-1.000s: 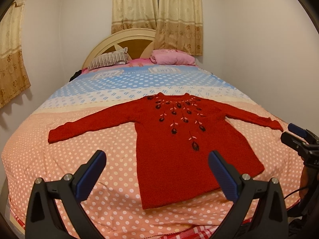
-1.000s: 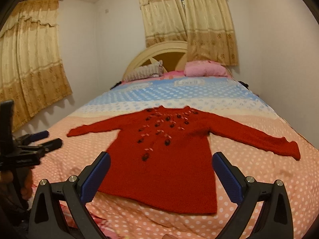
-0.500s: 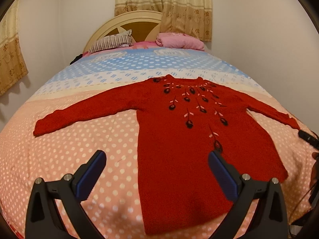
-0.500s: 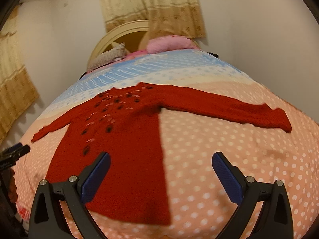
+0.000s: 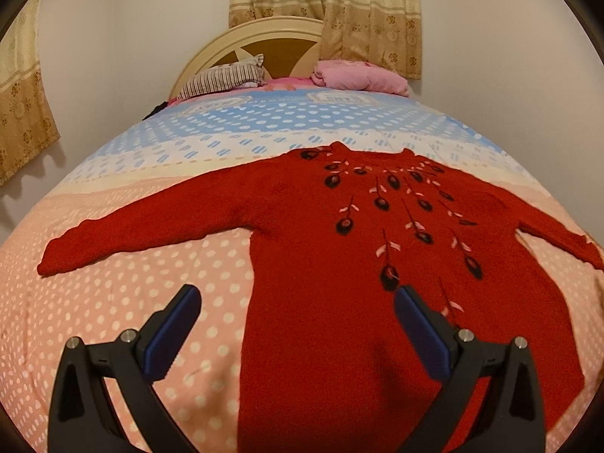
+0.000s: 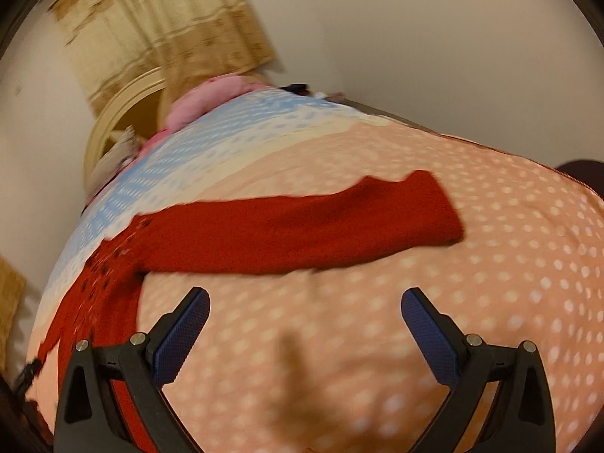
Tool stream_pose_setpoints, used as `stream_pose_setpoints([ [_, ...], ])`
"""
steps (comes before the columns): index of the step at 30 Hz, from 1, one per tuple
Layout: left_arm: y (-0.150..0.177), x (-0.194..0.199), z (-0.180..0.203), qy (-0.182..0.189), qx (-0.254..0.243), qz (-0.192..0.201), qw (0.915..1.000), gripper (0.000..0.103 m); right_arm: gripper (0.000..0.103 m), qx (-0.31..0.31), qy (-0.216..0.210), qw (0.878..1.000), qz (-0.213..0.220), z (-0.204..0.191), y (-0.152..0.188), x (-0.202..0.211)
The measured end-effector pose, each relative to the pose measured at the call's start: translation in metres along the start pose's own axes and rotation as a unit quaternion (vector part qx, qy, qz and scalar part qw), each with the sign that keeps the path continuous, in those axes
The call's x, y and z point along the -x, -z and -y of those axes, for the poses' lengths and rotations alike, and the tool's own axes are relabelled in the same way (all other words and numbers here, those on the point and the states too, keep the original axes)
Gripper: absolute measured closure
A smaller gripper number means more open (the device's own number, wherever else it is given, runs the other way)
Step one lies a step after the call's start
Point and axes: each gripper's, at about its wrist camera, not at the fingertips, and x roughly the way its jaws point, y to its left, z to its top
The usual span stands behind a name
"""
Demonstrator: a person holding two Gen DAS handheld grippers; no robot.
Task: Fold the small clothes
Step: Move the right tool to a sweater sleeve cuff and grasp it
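A red knitted sweater [image 5: 332, 264] with dark embroidered flowers lies flat, front up, on the polka-dot bedspread [image 5: 113, 302], both sleeves spread out. My left gripper [image 5: 296, 330] hovers open over its left side edge, one blue pad over the bedspread and the other over the red body. In the right wrist view my right gripper [image 6: 305, 330] is open above bare bedspread [image 6: 490, 302], just short of the sweater's right sleeve [image 6: 321, 226], whose cuff [image 6: 430, 211] points right. Neither gripper holds anything.
A striped pillow [image 5: 226, 79] and a pink folded blanket [image 5: 358, 77] lie by the cream headboard [image 5: 256, 43]. Patterned curtains [image 5: 339, 3] hang behind. White walls stand close on both sides of the bed. A dark object [image 6: 581, 173] shows at the bed's right edge.
Both grippers have moved forward and lower over the bed. The left one closed in on the sweater's body; the right one swung right toward the right sleeve, and its view is blurred and tilted.
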Motion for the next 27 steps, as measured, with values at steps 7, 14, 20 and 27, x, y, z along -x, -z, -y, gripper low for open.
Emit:
stream_pose_setpoints([
  [7, 0.005, -0.03, 0.001, -0.012, 0.007, -0.022, 0.9997, 0.0, 0.014, -0.081, 0.019, 0.996, -0.007, 0.052, -0.029, -0.01],
  [14, 0.01, -0.037, -0.009, -0.012, 0.028, -0.032, 0.999, 0.0, 0.023, -0.128, 0.035, 0.991, -0.008, 0.082, -0.045, -0.013],
  [20, 0.01, -0.03, -0.013, -0.008, 0.035, -0.027, 0.999, 0.0, 0.027, -0.125, 0.069, 0.989, -0.026, 0.086, -0.059, -0.035],
  [27, 0.008, -0.036, -0.018, -0.022, 0.035, -0.034, 0.9986, 0.0, 0.044, -0.091, 0.09, 0.99, -0.064, 0.078, -0.062, -0.063],
])
